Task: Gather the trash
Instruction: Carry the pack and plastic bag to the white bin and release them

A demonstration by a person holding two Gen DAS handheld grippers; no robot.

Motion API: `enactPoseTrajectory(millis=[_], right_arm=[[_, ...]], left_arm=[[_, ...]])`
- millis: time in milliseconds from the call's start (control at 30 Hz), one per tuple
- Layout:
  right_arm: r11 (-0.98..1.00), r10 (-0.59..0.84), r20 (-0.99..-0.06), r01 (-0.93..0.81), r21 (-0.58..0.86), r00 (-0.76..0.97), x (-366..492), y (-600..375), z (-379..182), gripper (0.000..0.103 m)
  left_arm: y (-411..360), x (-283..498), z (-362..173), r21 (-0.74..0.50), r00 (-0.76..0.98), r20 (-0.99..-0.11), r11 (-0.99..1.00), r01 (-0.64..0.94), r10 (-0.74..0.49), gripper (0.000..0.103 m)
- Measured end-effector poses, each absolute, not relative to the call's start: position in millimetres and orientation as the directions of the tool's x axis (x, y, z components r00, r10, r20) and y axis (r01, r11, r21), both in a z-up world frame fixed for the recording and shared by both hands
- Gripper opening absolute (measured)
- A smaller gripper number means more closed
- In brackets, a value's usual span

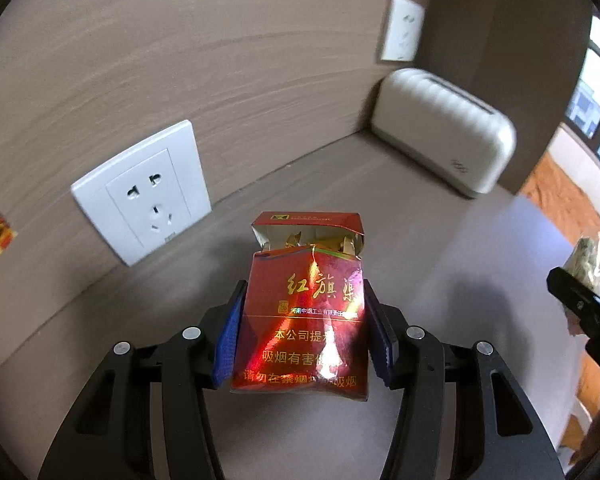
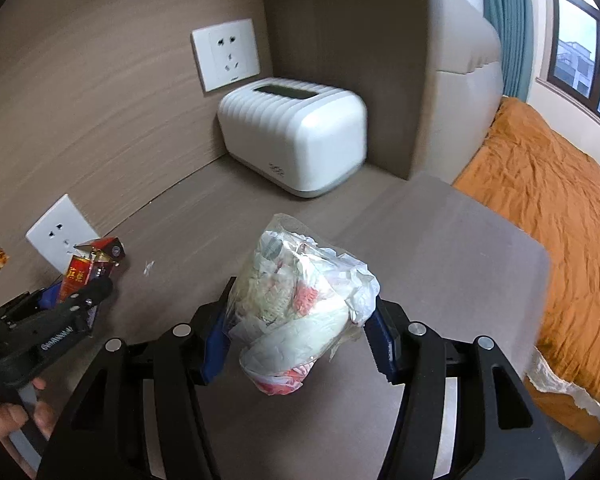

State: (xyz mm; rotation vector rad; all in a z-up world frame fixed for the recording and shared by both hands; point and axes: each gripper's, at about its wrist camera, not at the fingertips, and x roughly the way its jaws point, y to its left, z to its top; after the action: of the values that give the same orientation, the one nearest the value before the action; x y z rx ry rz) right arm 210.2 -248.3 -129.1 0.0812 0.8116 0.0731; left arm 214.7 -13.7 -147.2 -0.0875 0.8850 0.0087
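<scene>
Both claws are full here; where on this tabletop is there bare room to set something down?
Bare tabletop runs from the white ribbed box to the edge by the orange bedding, beyond the plastic trash bag. It is tighter near the wall socket, by the cigarette pack and a paper scrap.

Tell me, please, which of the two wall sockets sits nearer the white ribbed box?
The upper wall socket, mounted just above the white ribbed box in the corner; the lower wall socket is nearer the cigarette pack.

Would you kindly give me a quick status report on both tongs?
Left tongs shut on red cigarette pack, lid open. Right tongs shut on crumpled plastic wrapper bundle. Both held above the table. Small scrap on table; nothing in the way.
</scene>
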Motion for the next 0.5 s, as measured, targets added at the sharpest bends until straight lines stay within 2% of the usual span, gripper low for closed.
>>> enactPoseTrajectory(millis=[500], right_arm=[[0.984,-0.009,-0.709,0.132,0.119,0.705,119.8,-343.5,-122.1,0.059]], left_arm=[[-141.7,148.5,-125.0,-0.021,0.605,-0.775,0.965,0.261,-0.181,0.053]])
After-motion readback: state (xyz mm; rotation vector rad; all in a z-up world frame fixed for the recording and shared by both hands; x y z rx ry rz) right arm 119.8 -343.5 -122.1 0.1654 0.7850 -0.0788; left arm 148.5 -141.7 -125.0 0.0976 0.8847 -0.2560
